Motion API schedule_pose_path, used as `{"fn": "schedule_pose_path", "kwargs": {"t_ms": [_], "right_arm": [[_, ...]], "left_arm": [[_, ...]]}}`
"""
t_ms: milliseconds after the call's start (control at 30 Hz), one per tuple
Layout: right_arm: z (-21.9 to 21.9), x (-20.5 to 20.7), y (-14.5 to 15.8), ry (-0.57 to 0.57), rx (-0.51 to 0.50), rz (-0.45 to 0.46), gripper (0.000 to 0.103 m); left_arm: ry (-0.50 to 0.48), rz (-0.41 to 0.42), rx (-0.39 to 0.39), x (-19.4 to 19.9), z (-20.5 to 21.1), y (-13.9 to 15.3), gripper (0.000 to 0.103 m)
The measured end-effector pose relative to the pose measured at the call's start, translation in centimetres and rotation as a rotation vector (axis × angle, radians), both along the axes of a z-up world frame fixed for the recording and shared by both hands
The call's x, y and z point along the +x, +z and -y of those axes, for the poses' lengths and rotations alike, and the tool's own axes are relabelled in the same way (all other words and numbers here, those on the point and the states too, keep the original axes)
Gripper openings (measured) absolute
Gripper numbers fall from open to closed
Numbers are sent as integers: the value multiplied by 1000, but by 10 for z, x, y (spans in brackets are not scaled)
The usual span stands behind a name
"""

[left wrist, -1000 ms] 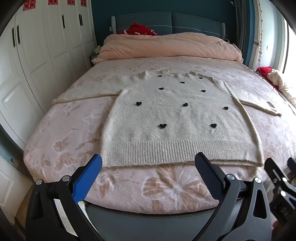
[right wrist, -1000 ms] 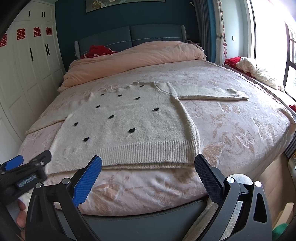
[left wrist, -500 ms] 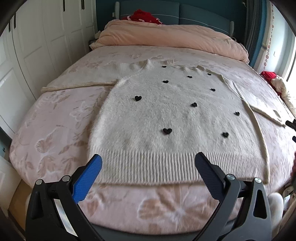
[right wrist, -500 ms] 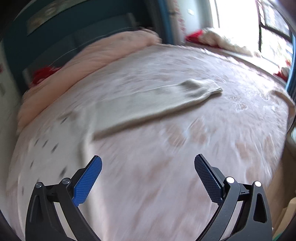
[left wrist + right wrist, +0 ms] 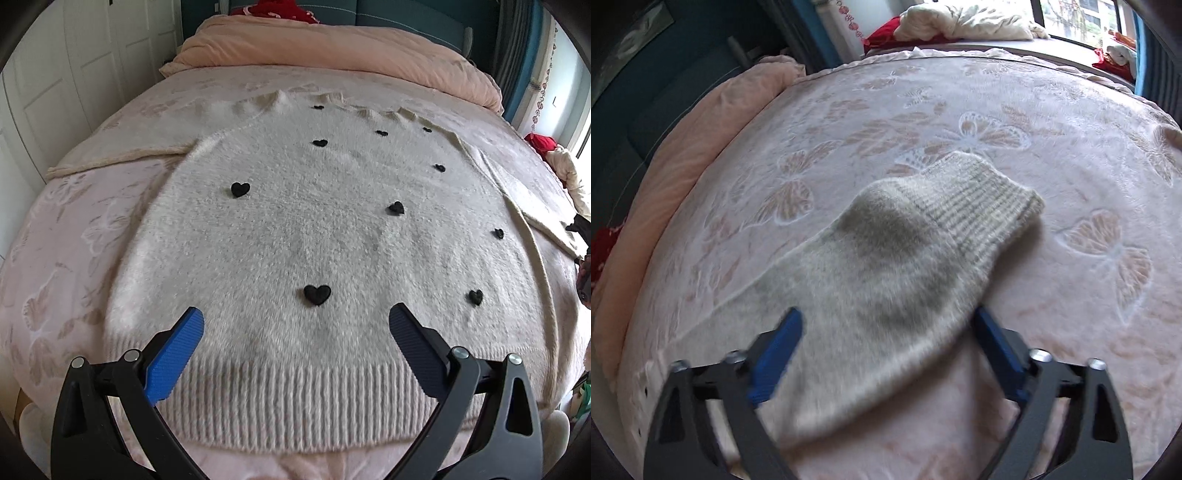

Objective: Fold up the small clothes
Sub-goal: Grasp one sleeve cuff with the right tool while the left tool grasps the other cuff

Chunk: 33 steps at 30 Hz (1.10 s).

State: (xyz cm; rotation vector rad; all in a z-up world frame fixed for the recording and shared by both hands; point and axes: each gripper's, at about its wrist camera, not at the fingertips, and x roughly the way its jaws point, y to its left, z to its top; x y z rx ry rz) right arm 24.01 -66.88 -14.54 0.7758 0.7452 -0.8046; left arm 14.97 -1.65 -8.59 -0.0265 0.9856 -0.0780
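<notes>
Left gripper (image 5: 295, 325): fingers spread wide, nothing between them, poised over the ribbed hem (image 5: 295, 398) at the near edge of the sweater (image 5: 314, 236). Right gripper (image 5: 886, 332): jaws closing, with the sleeve (image 5: 886, 266) lying between the fingers; pads just beside the knit at either side, firm contact not confirmable owing to blur. Sweater: cream, fluffy knit, spread flat and front up on a bed covered by a pink bedspread (image 5: 74, 258) with butterfly pattern. Small black hearts (image 5: 317, 293) scattered across the body. Ribbed cuff (image 5: 990, 206) at the sleeve end, beyond the right gripper. Left sleeve stretched out toward the wardrobe side. Farther back: neckline, then a folded peach duvet (image 5: 332, 48) at the headboard.
</notes>
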Motion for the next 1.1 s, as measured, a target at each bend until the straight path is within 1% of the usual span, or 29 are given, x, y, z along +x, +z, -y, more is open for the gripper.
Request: {"fn": "schedule_pose_path", "kwargs": {"t_ms": [33,67,100,133,200,233,267,333,367,400,433,467,500,533,567,600,633,667,733,767,800,833,867,900,967,1000,1033,1067,1100], "right_arm": [[-1,2,0,1,-9,4,49],[-1,6,0,16,-5,10,28],[-1,11,3,39,20,34,14],[-4,13,8,44,23,63,14],[-21,20,42,87,-29,181,14],[-39,31,68,152,-65,244,14],[-54,42,87,208,-88,284,14],[-95,65,127,347,-126,369,14],[-131,82,153,455,-148,421,14],[-160,95,169,542,-160,456,15],[-192,108,183,631,-168,483,16],[-233,124,193,742,-167,502,20],[-273,140,196,844,-147,507,23],[-298,149,193,905,-128,501,34],[-338,164,182,996,-99,474,43],[-367,172,169,1052,-93,438,55],[-385,176,158,1083,-96,411,55],[-409,176,138,1126,-92,363,55],[-420,165,118,1133,-62,340,56],[-412,150,103,1103,-10,342,58],[-402,138,94,1069,27,344,63],[-385,121,81,1008,67,339,65],[-372,111,73,963,91,333,66],[-353,96,62,904,116,323,66],[-322,75,42,802,158,293,67],[-308,70,36,763,187,286,67],[-293,64,29,720,222,287,67],[-286,63,25,699,238,292,67],[-281,65,19,682,250,297,67]], "left_arm": [[0,-4,-7,3,0,-2,98],[2,-5,-10,4,-1,-3,98],[3,-5,-12,5,-1,-4,98],[3,-6,-16,6,-3,-5,98],[5,-5,-22,7,-5,-5,98],[7,-5,-31,7,-8,-4,98],[10,-2,-37,9,-10,-4,98],[20,12,-54,11,-17,0,98],[27,19,-64,11,-20,3,98],[36,27,-73,12,-23,5,98],[44,37,-91,14,-27,9,98],[53,42,-111,17,-31,13,98],[63,46,-132,19,-36,16,98],[74,50,-164,23,-41,20,98],[80,51,-188,28,-45,23,98],[88,47,-211,37,-50,28,98],[90,43,-229,44,-53,30,98],[87,38,-256,54,-58,34,98],[86,44,-305,72,-65,42,98],[77,52,-338,84,-68,45,98],[77,57,-354,94,-71,46,98],[77,63,-373,112,-71,45,98],[71,60,-383,127,-70,42,98],[72,30,-389,153,-66,33,98],[87,-26,-428,188,-59,14,98],[119,-55,-440,203,-56,6,98],[132,-75,-491,223,-49,-5,98],[138,-84,-514,235,-44,-12,98],[148,-95,-519,244,-40,-19,97]]}}
